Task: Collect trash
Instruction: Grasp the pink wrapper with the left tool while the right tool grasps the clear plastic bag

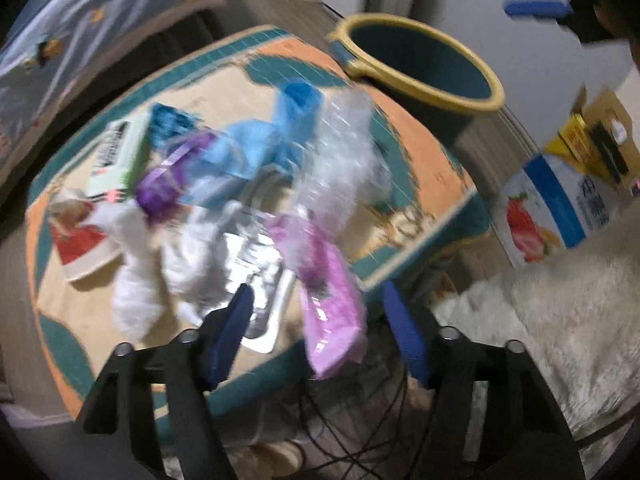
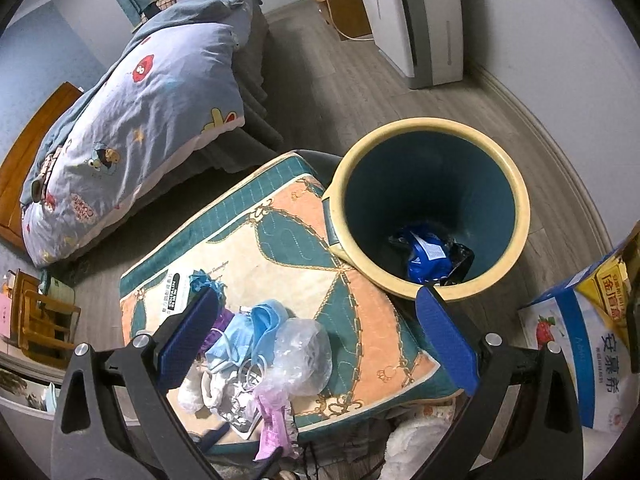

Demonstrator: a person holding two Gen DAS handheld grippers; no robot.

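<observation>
a: your cushion (image 2: 280,236) carries the trash heap; its near edge is cut off behind both tools. the bin (image 2: 432,208) stands just beside it, a blue wrapper (image 2: 426,260) at the bottom.

b: and the tongs?

a: your left gripper (image 1: 316,308) is apart, with the pink packet (image 1: 328,300) between the blades. that view is blurred, so you can't tell if they touch it. your right gripper (image 2: 320,308) gapes wide, holding nothing. the face masks (image 2: 256,332) and clear wrap (image 2: 300,352) lie below it.
</observation>
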